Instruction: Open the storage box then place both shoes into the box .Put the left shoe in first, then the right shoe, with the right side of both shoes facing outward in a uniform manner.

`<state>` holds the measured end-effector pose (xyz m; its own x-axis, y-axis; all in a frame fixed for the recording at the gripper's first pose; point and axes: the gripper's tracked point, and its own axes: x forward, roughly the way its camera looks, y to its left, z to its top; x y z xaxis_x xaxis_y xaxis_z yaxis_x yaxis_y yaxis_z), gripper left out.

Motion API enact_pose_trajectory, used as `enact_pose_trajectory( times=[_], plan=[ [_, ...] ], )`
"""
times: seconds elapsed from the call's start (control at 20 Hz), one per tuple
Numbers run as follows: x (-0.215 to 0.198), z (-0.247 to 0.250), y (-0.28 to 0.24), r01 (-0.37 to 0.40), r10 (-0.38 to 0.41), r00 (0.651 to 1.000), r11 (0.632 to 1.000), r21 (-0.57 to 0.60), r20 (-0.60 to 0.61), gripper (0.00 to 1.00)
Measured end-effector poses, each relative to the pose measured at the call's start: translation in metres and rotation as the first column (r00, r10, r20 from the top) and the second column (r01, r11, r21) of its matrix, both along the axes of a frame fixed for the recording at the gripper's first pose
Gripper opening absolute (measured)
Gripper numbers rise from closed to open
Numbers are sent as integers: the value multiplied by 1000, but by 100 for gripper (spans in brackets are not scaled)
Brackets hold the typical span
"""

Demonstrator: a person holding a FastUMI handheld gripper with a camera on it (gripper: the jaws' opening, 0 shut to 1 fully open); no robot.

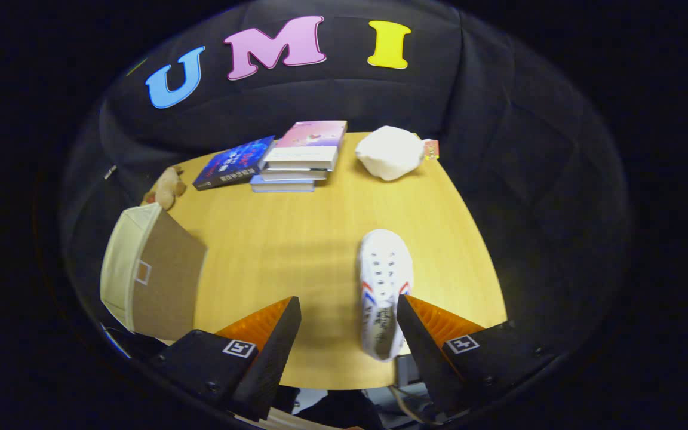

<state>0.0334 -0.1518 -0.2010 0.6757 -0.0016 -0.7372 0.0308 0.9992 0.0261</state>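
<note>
Nearest to the camera, my hand-held gripper (349, 325) hung over the near edge of the worktop (296, 239) with its fingers spread wide and nothing between them but bare wood. One white shoe (383, 286) with red and blue side stripes lay just inside the right finger, heel toward the near edge and toe pointing to the far edge; whether the finger touched it I could not tell. I saw only that one shoe, and could not make out if it was the left or the right. My storage box (153, 275) sat at the left edge, a pale fabric box with a brown panel facing me; I could not judge whether it was open. At the far edge were a stack of books (296, 164), a white bag (390, 152) and a small plush toy (168, 186) toward the far left corner.

My worry was the off-centre line-up: closing from there, I judged, would shove the shoe sideways rather than pinch it, or nudge it off the near edge.
</note>
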Motion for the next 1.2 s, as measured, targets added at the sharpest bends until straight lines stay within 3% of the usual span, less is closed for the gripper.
enact_pose_trajectory(
  times=[0.3, 0.55, 0.75, 0.95, 1.1, 1.2],
  plan=[
    [4, -54, -56, -35, 30, 995, 998, -45, -99, 99],
    [10, -98, -65, -68, 58, 982, 996, -50, -180, 98],
    [18, -119, -71, -49, 37, 978, 998, -51, -205, 99],
    [22, -121, -58, -26, 47, 973, 995, 95, -224, 80],
    [22, -122, -49, 3, 37, 972, 986, 167, -232, 36],
    [21, -122, -49, 14, 28, 970, 985, 172, -241, 33]
  ],
)
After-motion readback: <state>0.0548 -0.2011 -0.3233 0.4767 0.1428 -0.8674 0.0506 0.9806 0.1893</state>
